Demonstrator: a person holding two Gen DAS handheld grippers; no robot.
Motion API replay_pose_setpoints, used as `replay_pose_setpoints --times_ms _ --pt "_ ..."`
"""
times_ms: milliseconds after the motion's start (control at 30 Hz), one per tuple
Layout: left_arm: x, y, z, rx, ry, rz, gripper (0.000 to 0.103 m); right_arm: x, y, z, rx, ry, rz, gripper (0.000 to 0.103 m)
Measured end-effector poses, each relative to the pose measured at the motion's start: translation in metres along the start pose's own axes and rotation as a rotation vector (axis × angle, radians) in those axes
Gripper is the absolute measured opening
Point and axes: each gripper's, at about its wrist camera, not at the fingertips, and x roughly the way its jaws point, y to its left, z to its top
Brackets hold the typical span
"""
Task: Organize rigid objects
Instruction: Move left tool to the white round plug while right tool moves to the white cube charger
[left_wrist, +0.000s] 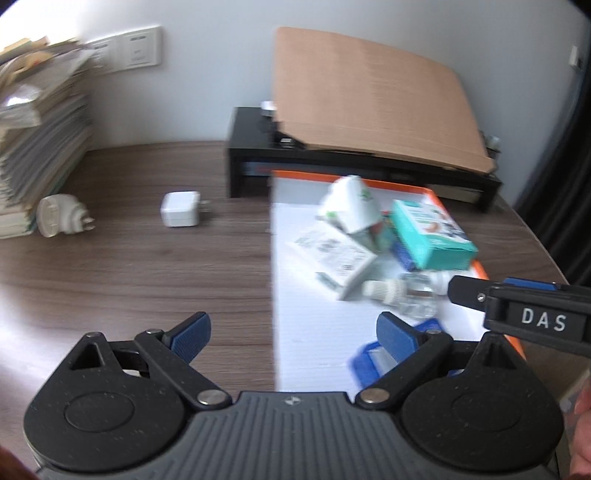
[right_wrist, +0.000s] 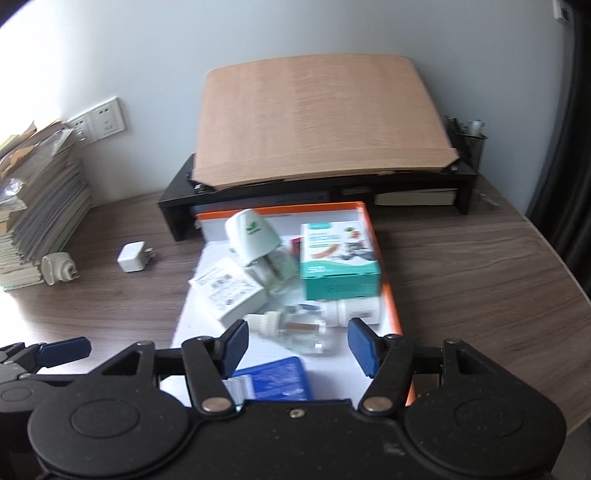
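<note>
We hold a two-finger gripper in each hand over a dark wood-grain tabletop (right_wrist: 480, 280). The left gripper (left_wrist: 293, 338) has its blue-padded jaws spread wide with nothing between them. The right gripper (right_wrist: 297, 345) also has its jaws apart, gripping nothing; in the left wrist view its side shows a label reading "DAS".

An orange-rimmed tray (right_wrist: 391, 295) with a white floor sits in the middle of the tabletop, holding the rigid objects. In it lie a teal box (right_wrist: 338, 273) with a printed picture whose writing is too blurred to read, a white plug-in device (right_wrist: 255, 236) with a green leaf logo, a white box (right_wrist: 231, 293) with fine print we cannot read, a clear glass bottle (right_wrist: 295, 326) with a white ribbed cap just beyond the right jaws, a white bottle (right_wrist: 356, 310) on its side, and a blue packet (right_wrist: 275, 380) at the near edge.

Outside the tray, to the left, a white charger (left_wrist: 180, 213) and a round beige plug (left_wrist: 55, 219) lie on the tabletop, well apart. A stack of books (left_wrist: 40, 147) stands at far left. A cardboard sheet (right_wrist: 317, 118) leans on a black riser (right_wrist: 177, 210) against the far wall.
</note>
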Motion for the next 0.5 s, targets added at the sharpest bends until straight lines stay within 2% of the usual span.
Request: replay_pose_setpoints --times_ms 500 --pt "-0.012 0.105 0.008 -0.157 -0.025 0.167 0.101 0.025 0.088 0.004 -0.089 0.03 0.101 0.074"
